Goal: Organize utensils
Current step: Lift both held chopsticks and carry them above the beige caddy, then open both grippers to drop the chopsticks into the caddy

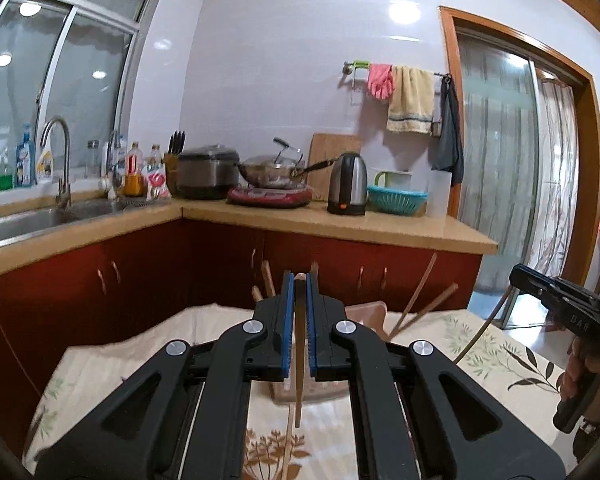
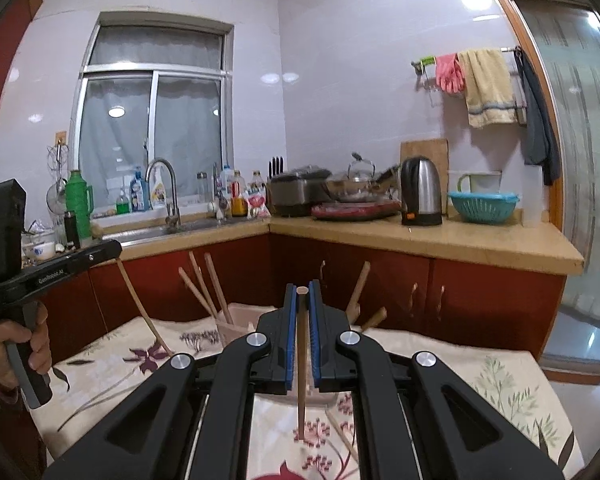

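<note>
Left gripper (image 1: 299, 280) clenched on 1 wooden chopstick (image 1: 299, 360), its long axis running upright between the blue pads (image 1: 287, 320), top end flush with the fingertips, lower end hanging free above the flowered tablecloth (image 1: 480, 344). Seen from the right wrist, same stick (image 2: 140, 304) slanting down toward the table's left edge, tip close over the cloth.

Right gripper (image 2: 302, 292) likewise clamped on 1 chopstick (image 2: 301, 380), held nearly vertical, round top end level with the jaw tips, bottom end dangling over a pink flower print near the table's front edge. From the left wrist, that stick (image 1: 484, 332) angling down over the table's right side.

Pinkish holder (image 2: 236, 330) standing toward the table's far edge, just beyond both sets of jaws, with several chopsticks (image 2: 212, 288) sticking up and leaning outward. 1 more chopstick (image 2: 342, 434) lying flat on the cloth, just right of the right gripper's stick.
</note>
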A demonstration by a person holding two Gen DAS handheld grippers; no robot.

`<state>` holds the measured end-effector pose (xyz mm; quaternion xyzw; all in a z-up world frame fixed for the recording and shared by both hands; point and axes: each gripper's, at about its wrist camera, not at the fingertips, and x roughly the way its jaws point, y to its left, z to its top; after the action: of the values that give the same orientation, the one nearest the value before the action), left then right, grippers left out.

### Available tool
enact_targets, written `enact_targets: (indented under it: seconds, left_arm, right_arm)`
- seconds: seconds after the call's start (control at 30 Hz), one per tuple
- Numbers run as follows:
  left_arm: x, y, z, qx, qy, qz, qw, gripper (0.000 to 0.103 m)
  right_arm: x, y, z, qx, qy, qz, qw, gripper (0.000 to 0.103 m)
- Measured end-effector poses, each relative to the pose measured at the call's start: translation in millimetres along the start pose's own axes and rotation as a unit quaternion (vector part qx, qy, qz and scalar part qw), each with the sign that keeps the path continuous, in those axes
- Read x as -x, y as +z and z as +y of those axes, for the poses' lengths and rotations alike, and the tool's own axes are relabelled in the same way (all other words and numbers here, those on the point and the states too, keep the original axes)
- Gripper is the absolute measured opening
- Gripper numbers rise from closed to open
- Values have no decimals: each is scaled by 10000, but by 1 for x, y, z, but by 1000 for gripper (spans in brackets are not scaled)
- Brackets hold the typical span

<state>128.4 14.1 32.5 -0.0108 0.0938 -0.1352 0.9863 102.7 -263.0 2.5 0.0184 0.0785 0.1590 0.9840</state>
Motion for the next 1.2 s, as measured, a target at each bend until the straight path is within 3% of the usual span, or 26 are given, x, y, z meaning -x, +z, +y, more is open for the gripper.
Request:
enact_targets:
  seconds: [0.37, 0.77, 0.97, 1.2]
  left_arm:
    - [-3, 59, -9, -230, -83, -646, 9976, 6]
    - [-25, 87, -10, -296, 10, -1142, 9930, 6]
    - [-46, 86, -8, -323, 29, -1140, 9930, 6]
    - [-76, 61, 1, -193, 51, -772, 9968, 6]
  right_arm:
    - [-9, 57, -1, 185, 143, -668, 9975, 7]
    - [-47, 81, -6, 215, 190, -852, 9960, 7]
    - [-70, 84, -13, 119, 161, -856, 9961, 7]
    - [-98, 66, -18, 25, 148, -586, 9982, 7]
